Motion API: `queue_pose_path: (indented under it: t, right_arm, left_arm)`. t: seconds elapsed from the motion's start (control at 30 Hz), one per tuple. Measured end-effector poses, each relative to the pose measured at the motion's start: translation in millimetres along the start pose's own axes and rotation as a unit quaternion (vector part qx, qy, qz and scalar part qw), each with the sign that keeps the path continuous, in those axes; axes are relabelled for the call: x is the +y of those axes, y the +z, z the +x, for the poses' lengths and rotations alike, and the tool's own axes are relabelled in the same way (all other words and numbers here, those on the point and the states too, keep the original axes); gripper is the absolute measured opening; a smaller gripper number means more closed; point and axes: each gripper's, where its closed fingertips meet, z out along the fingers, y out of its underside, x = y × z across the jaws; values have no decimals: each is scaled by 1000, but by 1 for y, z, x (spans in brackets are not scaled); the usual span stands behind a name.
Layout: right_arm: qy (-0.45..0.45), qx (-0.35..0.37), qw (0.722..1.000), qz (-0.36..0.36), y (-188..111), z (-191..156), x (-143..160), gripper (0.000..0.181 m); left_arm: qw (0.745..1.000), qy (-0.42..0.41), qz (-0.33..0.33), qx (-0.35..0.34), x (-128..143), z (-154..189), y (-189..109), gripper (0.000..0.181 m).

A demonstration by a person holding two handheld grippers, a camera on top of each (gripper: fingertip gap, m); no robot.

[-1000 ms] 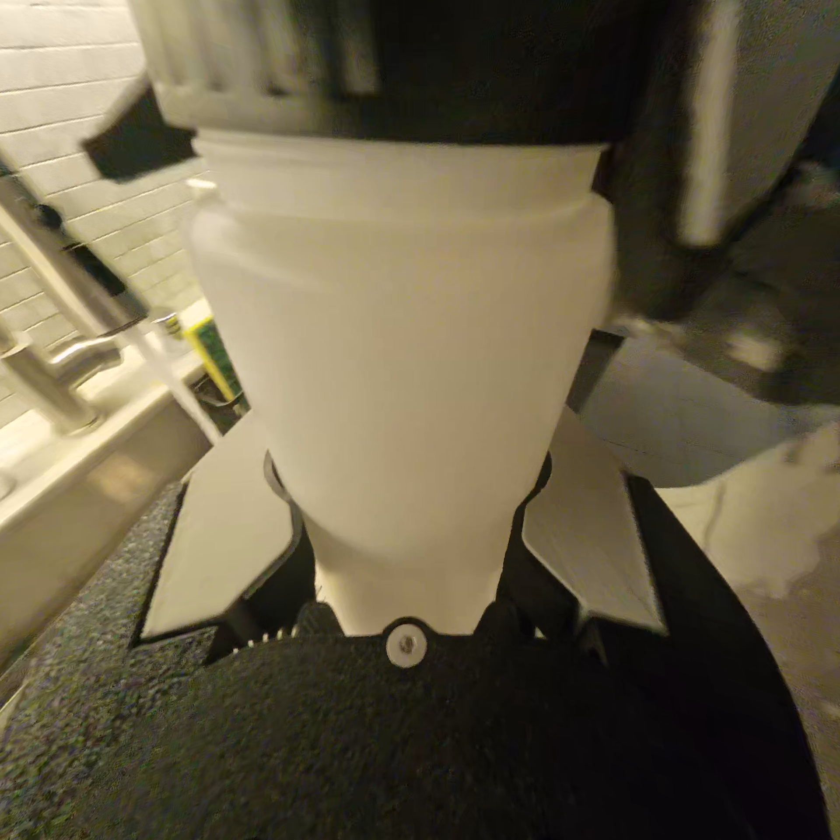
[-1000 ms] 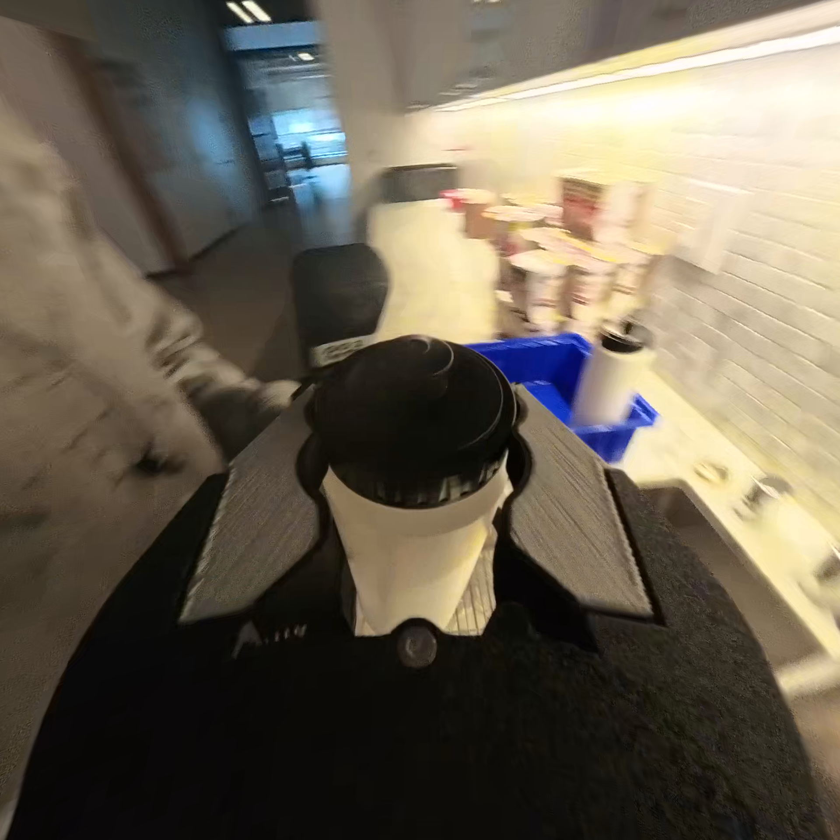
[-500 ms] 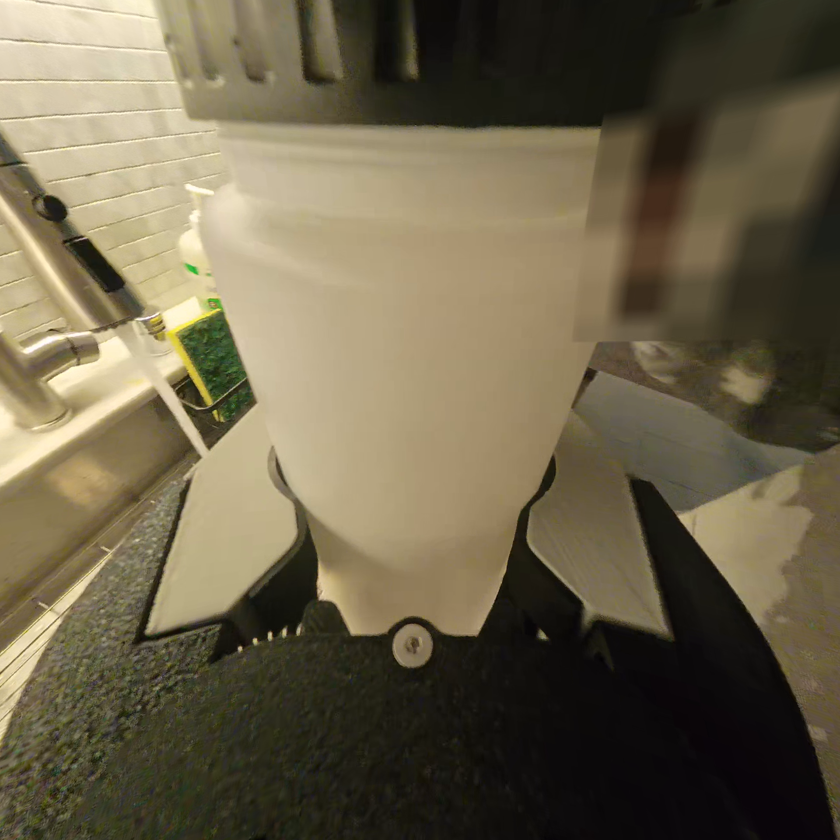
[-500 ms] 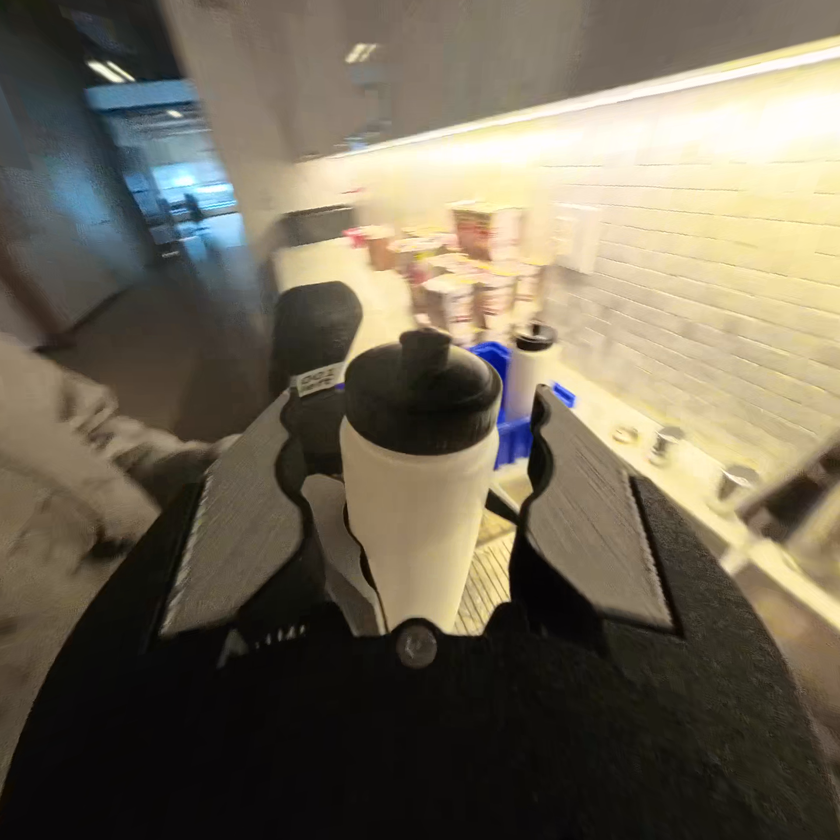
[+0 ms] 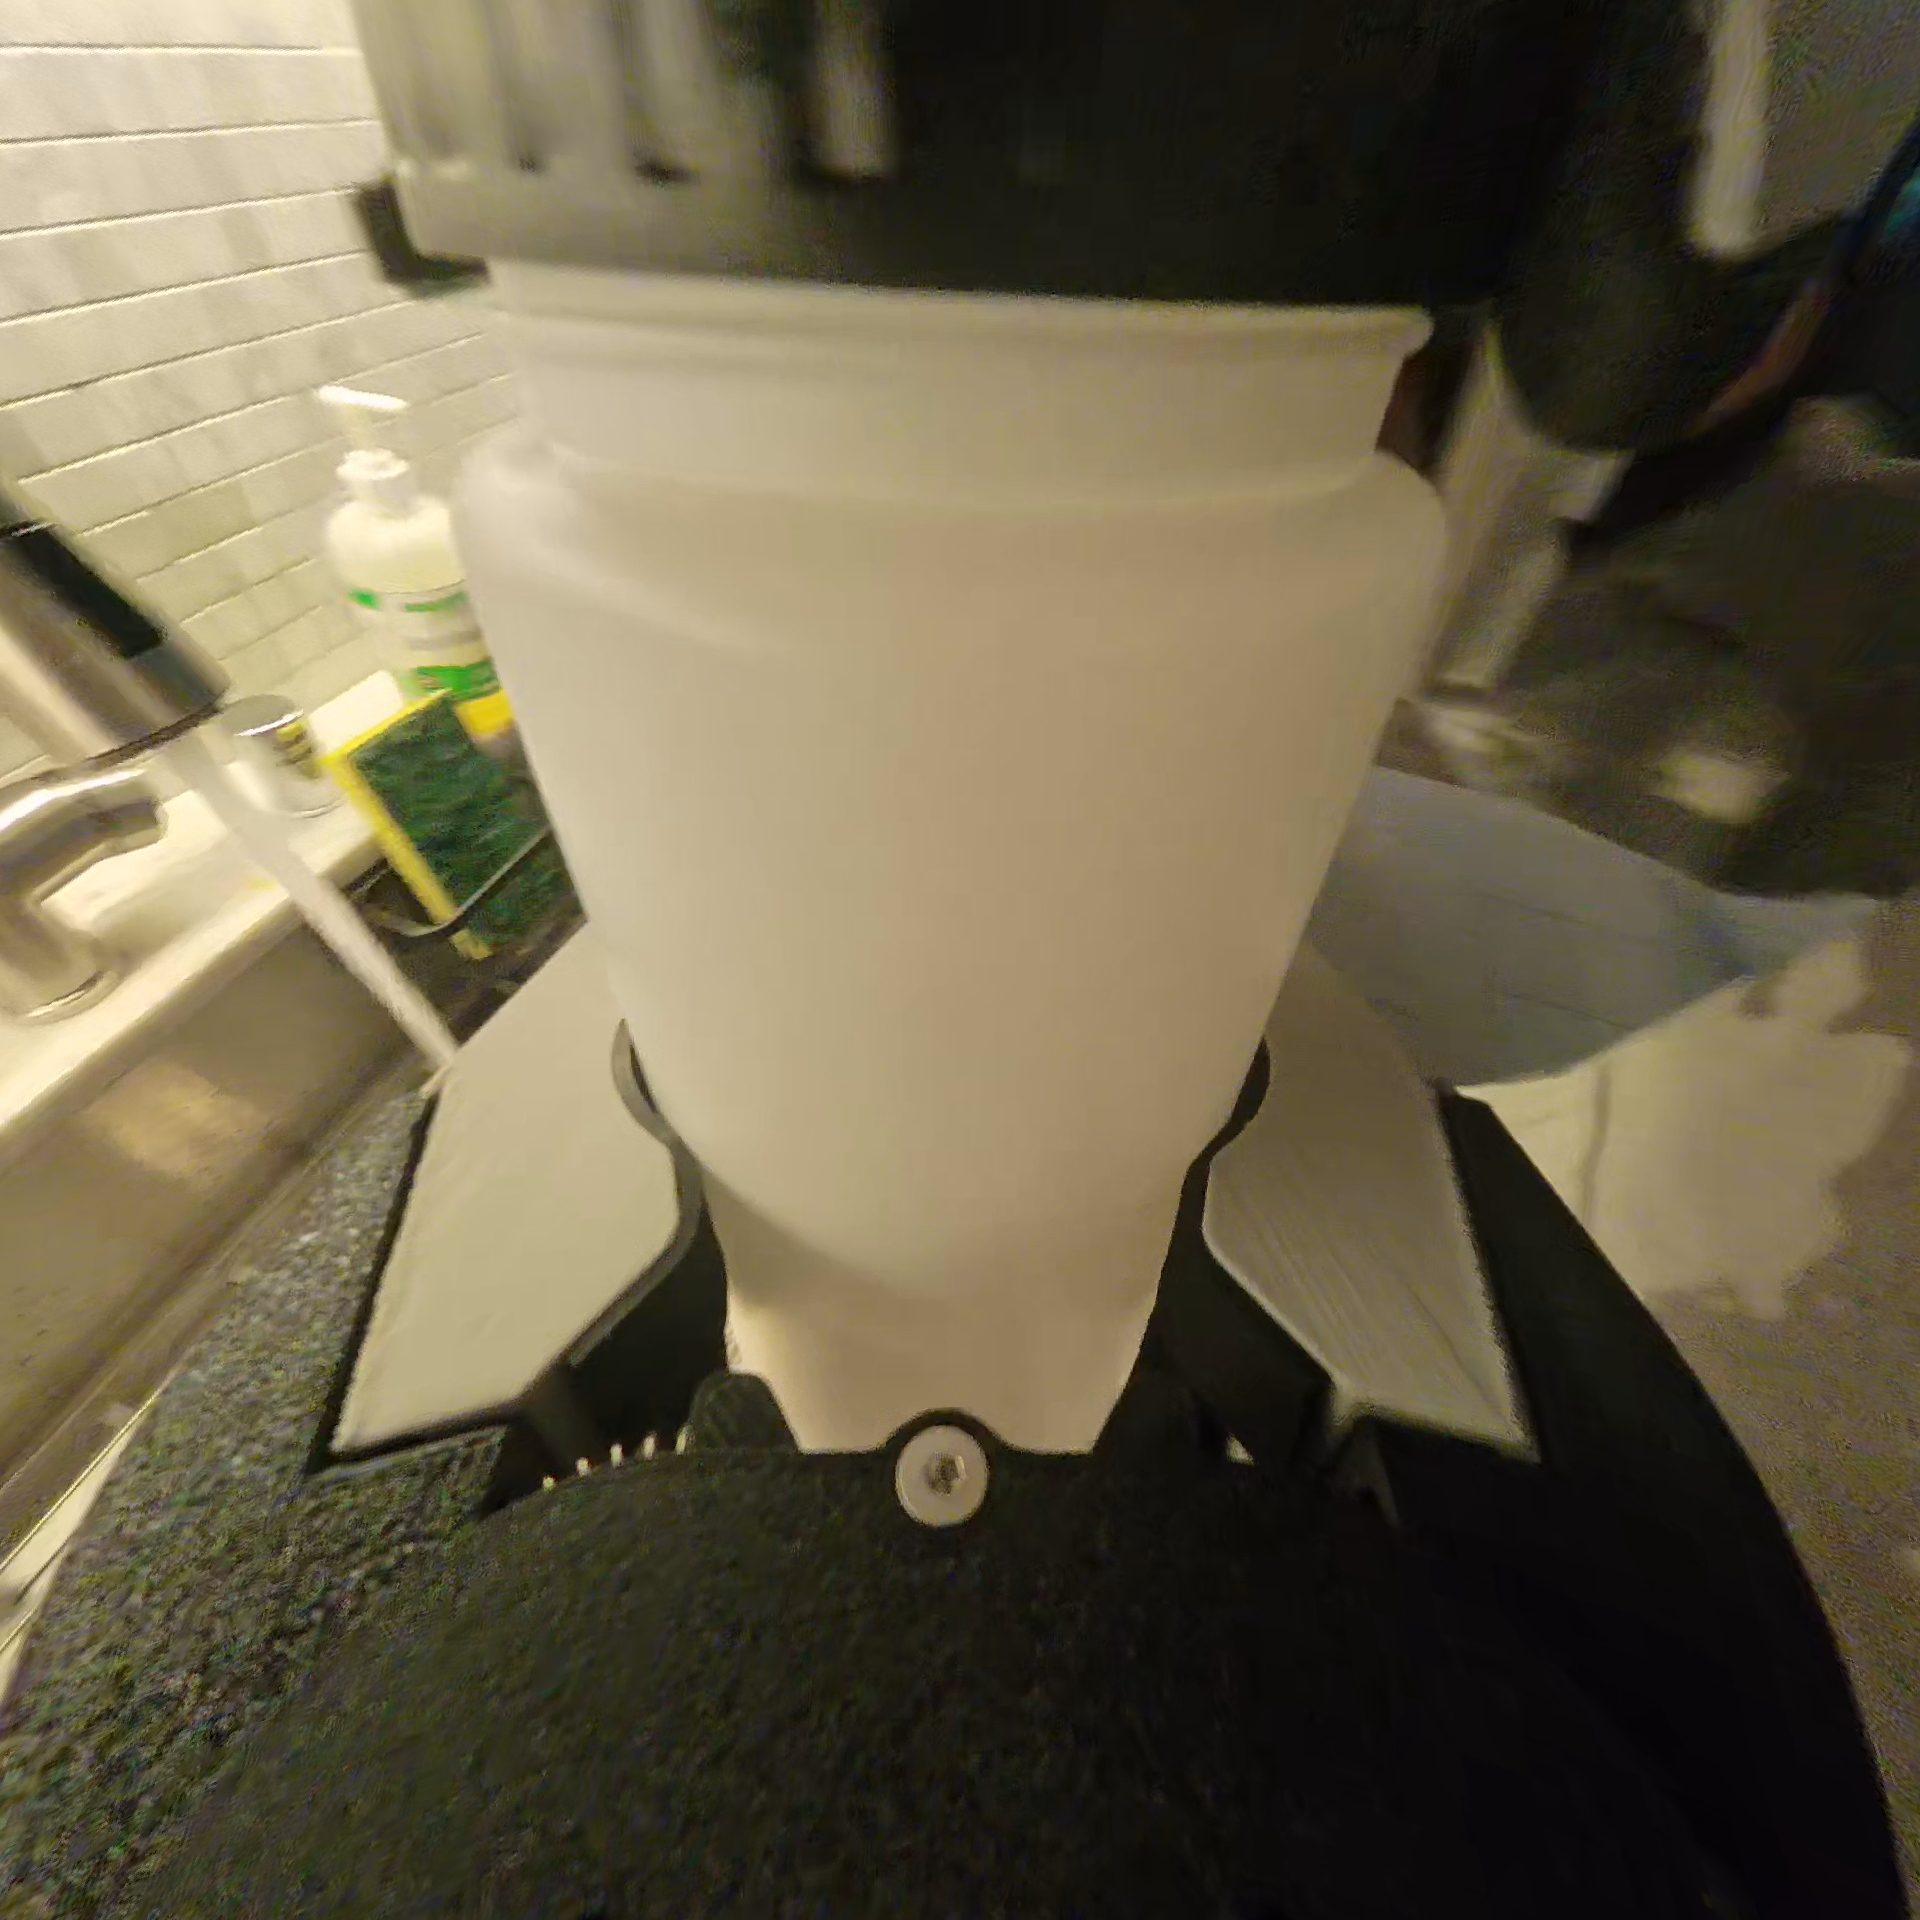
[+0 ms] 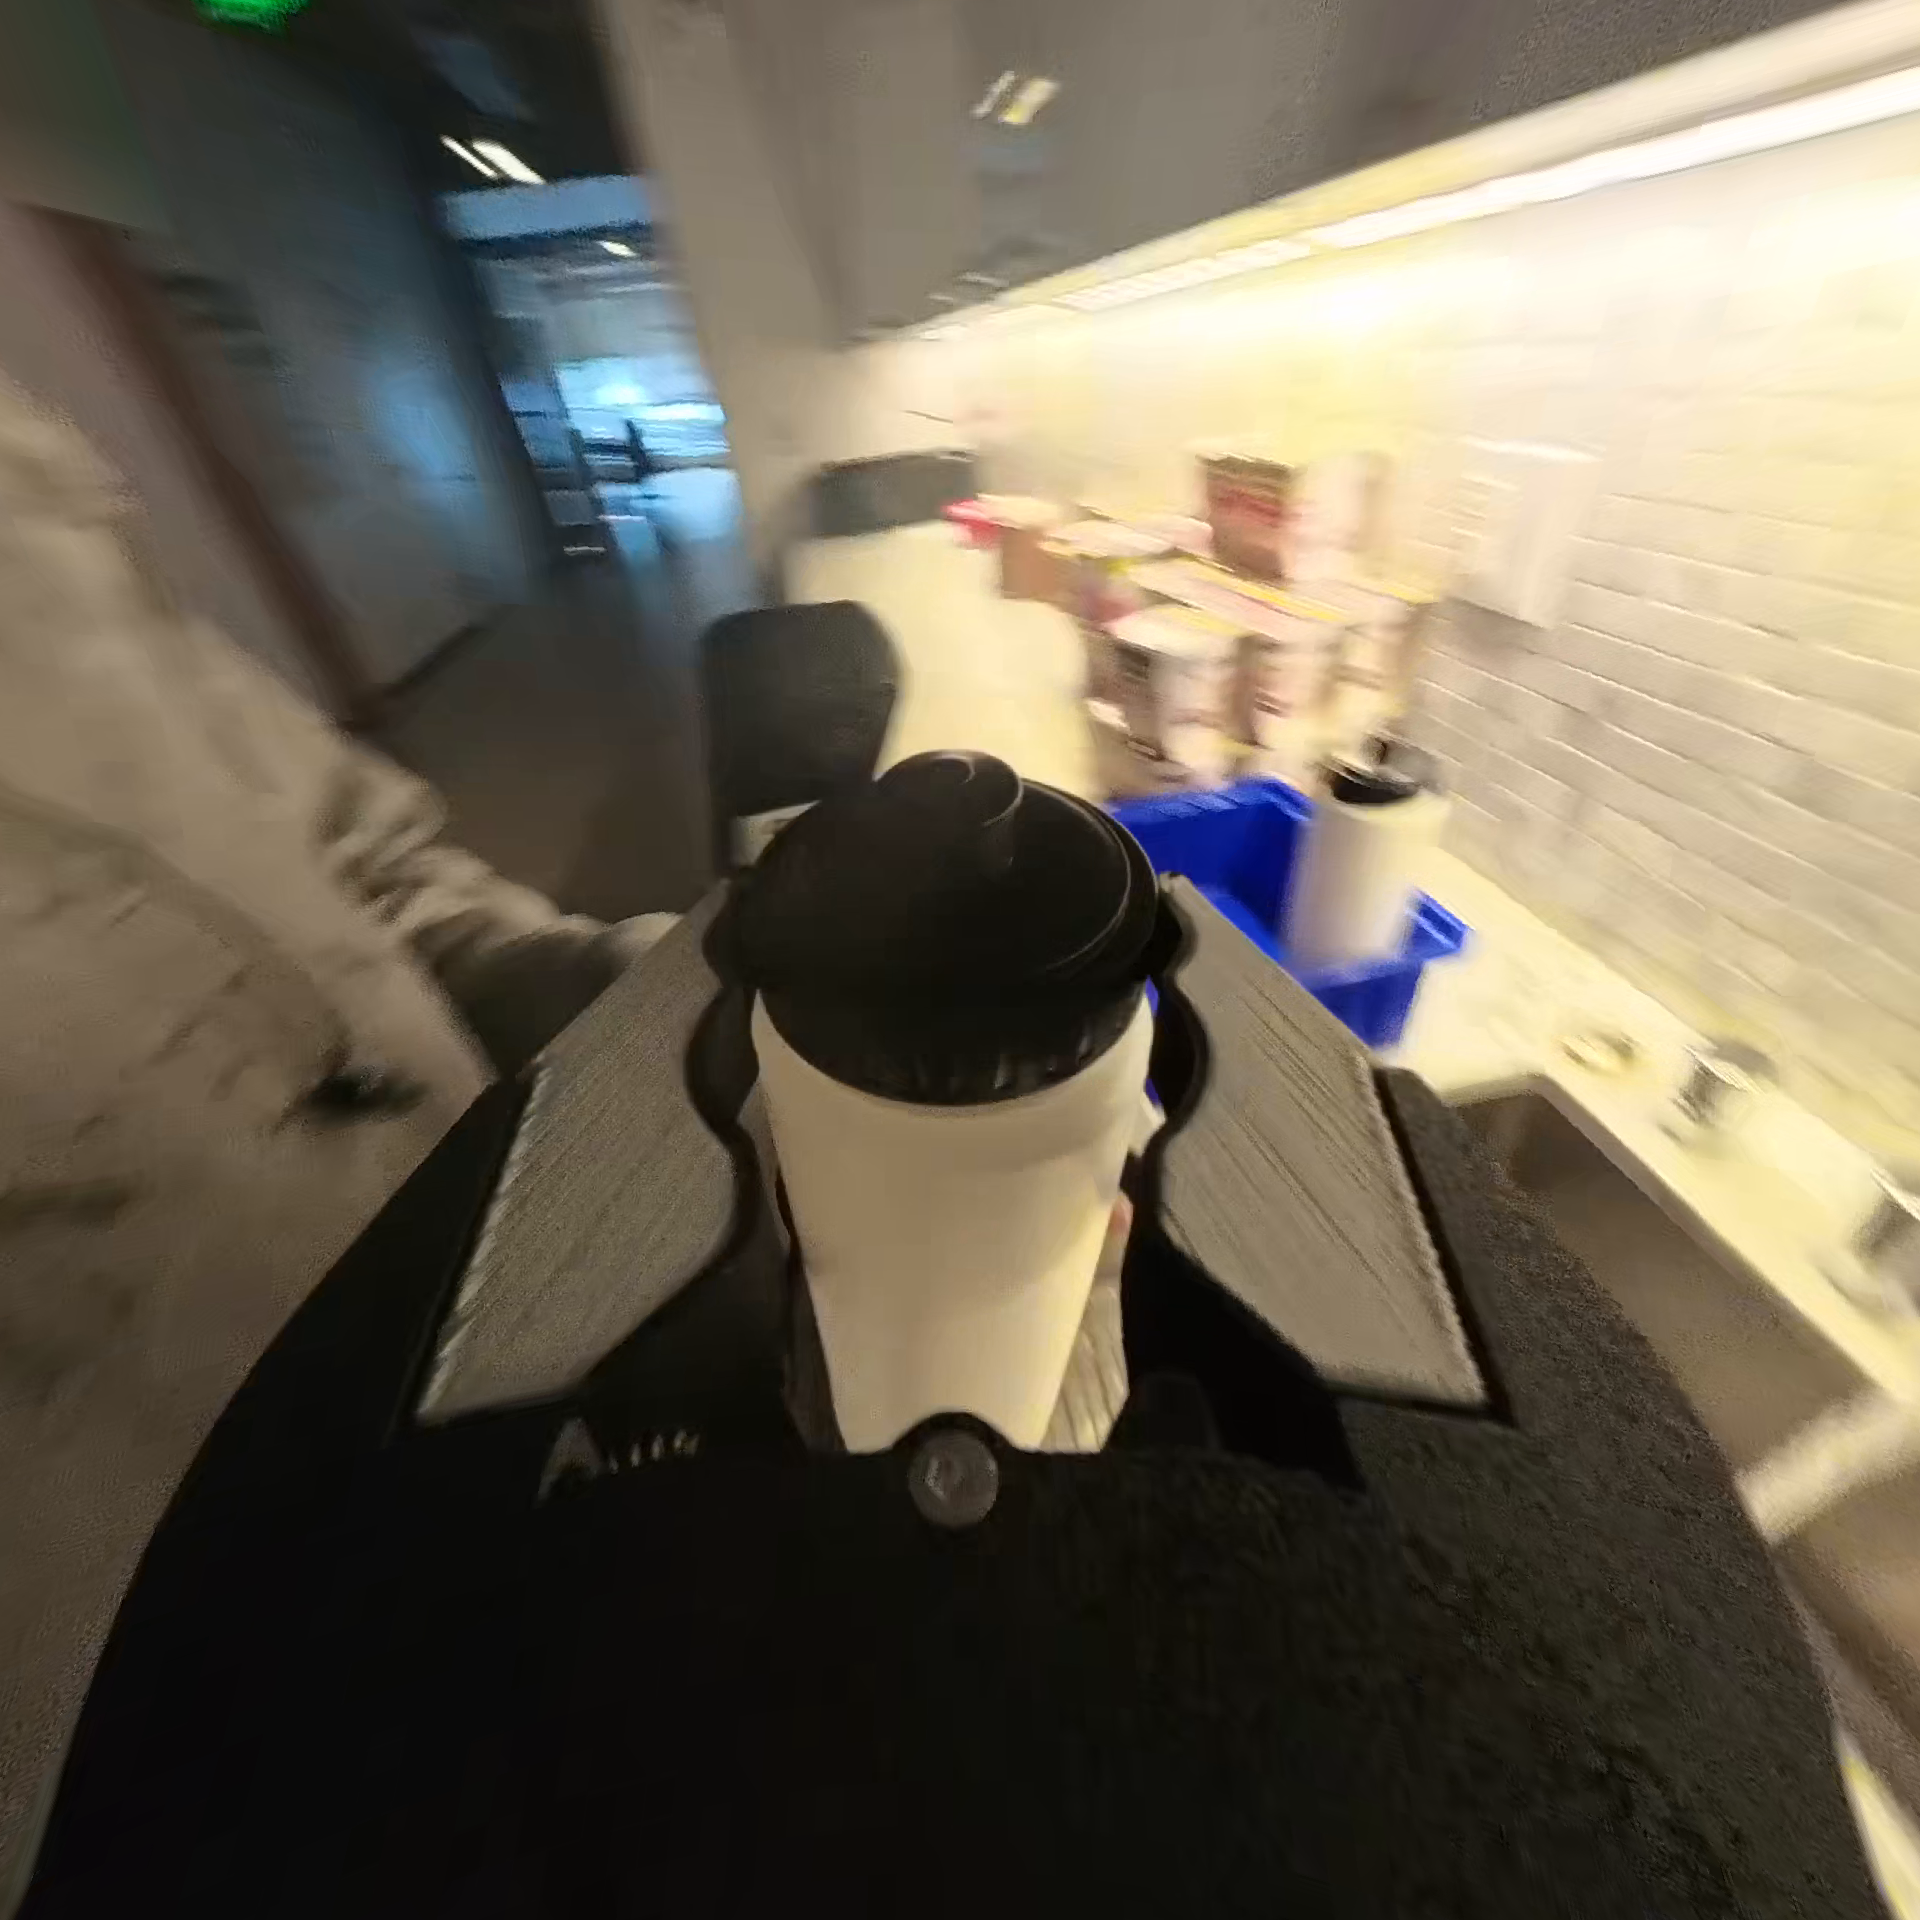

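My left gripper [image 5: 940,1039] is shut on the body of a white plastic bottle [image 5: 935,727], which fills the left wrist view and stands upright between the fingers. The bottle's black ribbed cap [image 5: 935,135] is at the top of that view. In the right wrist view my right gripper [image 6: 945,904] looks down on the same bottle [image 6: 945,1195], with its finger notches closed around the black cap [image 6: 935,935]. The black body of the left gripper [image 6: 795,707] shows just behind the cap.
A metal tap [image 5: 73,831] runs water [image 5: 312,883] into a sink at the left. A green-and-yellow sponge [image 5: 447,821] and a soap dispenser [image 5: 400,561] stand by the tiled wall. A blue bin [image 6: 1247,842] holds another white bottle [image 6: 1361,862]. A person's pale sleeve [image 6: 260,831] is left.
Half a second ago the right gripper's fingers stood apart from the cap; now they are closed around it again. Both views have swung; the left gripper still holds the bottle.
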Motion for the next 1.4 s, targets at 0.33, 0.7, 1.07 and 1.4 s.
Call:
queue_pose_path:
  t: [0.33, 0.7, 1.07, 1.4]
  right_arm:
    - [6, -213, 970, 120, -38, 11, -92, 76]
    - [-17, 336, 941, 47, -151, 127, 36, 76]
    - [93, 487, 869, 13, -236, 89, 123, 76]
    - [86, 513, 854, -5, -256, 104, 120, 77]
  left_arm:
    - [998, -35, 7, 52, -3, 23, -1, 104]
    - [976, -109, -105, -159, 110, -95, 23, 104]
    - [946, -113, -190, -236, 192, -191, 89, 105]
    - [948, -109, -175, -241, 175, -221, 131, 105]
